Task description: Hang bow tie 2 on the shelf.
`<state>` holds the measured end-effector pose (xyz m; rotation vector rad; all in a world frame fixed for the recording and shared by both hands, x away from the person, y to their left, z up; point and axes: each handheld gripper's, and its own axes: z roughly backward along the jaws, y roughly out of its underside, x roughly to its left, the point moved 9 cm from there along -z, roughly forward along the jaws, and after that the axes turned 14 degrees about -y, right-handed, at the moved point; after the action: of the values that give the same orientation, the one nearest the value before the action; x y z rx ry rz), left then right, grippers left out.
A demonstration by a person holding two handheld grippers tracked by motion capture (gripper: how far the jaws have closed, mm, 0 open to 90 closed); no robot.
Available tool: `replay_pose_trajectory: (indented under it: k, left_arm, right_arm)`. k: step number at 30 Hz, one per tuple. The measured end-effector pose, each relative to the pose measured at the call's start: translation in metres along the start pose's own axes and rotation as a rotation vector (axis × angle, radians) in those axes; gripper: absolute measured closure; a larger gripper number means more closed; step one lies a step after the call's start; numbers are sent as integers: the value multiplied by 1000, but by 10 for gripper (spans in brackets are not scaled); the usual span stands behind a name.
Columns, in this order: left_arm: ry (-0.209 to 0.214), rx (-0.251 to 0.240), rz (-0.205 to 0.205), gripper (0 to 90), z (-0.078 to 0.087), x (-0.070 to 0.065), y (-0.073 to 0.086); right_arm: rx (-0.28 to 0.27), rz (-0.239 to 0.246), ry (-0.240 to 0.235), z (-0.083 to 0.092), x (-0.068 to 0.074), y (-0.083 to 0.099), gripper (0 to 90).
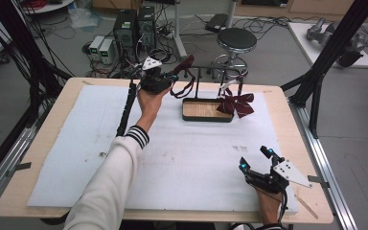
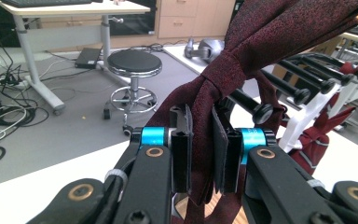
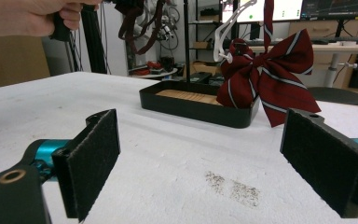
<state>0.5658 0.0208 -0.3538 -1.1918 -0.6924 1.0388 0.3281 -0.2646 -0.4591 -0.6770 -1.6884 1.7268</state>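
My left gripper (image 1: 172, 76) is held above the table's far edge, shut on a plain dark red bow tie (image 1: 186, 63) whose strap loop dangles below it. In the left gripper view the jaws (image 2: 201, 135) pinch the fabric just under the knot of that bow tie (image 2: 223, 74). To its right stands a black rack (image 1: 215, 69) on a tray base with a wooden inlay (image 1: 199, 109). A striped red bow tie (image 1: 237, 103) hangs from the rack on a white hanger. My right gripper (image 1: 255, 159) rests near the front right, open, nothing between its pads (image 3: 93, 158).
A white foam sheet (image 1: 172, 158) covers most of the wooden table. The rack's black pegs (image 2: 303, 88) stick out close behind the held bow tie. A round stool (image 1: 236, 40), computer cases (image 1: 134, 28) and cables stand on the floor beyond. Black frame posts (image 1: 330, 52) rise at the right.
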Motion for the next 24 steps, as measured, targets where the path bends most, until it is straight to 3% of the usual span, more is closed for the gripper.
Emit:
replay_pose_trajectory:
  k: [8,20,24]
  left_arm:
    - [-14,12,-5,795,-5,5,5]
    - [0,26,-9,792,-10,6,11]
    - [1,35,-25,705,-10,6,13]
  right_arm:
    - [3,7,-3,0,0,0,111]
    - [7,3,-5,0,0,0,111]
    - [7,3,-5,-1,0,0,111]
